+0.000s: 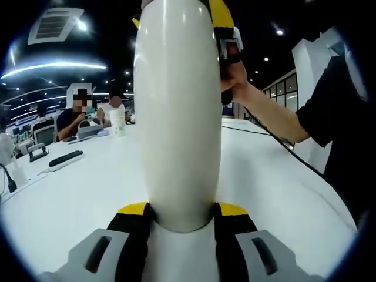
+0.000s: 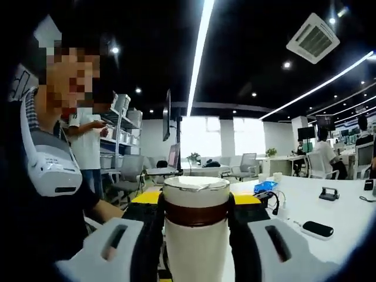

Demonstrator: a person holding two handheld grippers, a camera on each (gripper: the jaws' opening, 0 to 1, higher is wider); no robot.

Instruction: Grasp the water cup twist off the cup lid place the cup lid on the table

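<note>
Item: water cup point(image 1: 178, 111), tall, smooth, glossy white body, rounded and tapering a little toward each end. In my left gripper view it stood lengthwise up the middle, its near end seated between the yellow-tipped black pads of my left gripper point(image 1: 183, 212); those jaws were clenched on the cup body, pads touching it on both sides. The cup was held up off the white surface point(image 1: 70, 200), not resting on it.

Item: cup lid point(image 2: 195, 187), white, cylindrical, with a flat top and a dark brown band beneath it where it met the white body. In my right gripper view it sat between the black pads of my right gripper point(image 2: 195, 220), which were clamped against the cup's lid end from both sides. In the left gripper view the same gripper point(image 1: 226, 35) appeared at the cup's far end, a hand point(image 1: 234, 79) behind it.

Item: person holding the rig, dark short sleeve and bare forearm, at the right of the left gripper view.

Item: surroundings. A paper cup point(image 1: 117, 122) stood far off on the surface near seated people; a long dark device point(image 1: 66, 158) lay to the left. In the right gripper view a dark oval object point(image 2: 318, 229) and a small black stand point(image 2: 328, 194) lay on the surface point(image 2: 346, 214) to the right, well apart from the cup.
</note>
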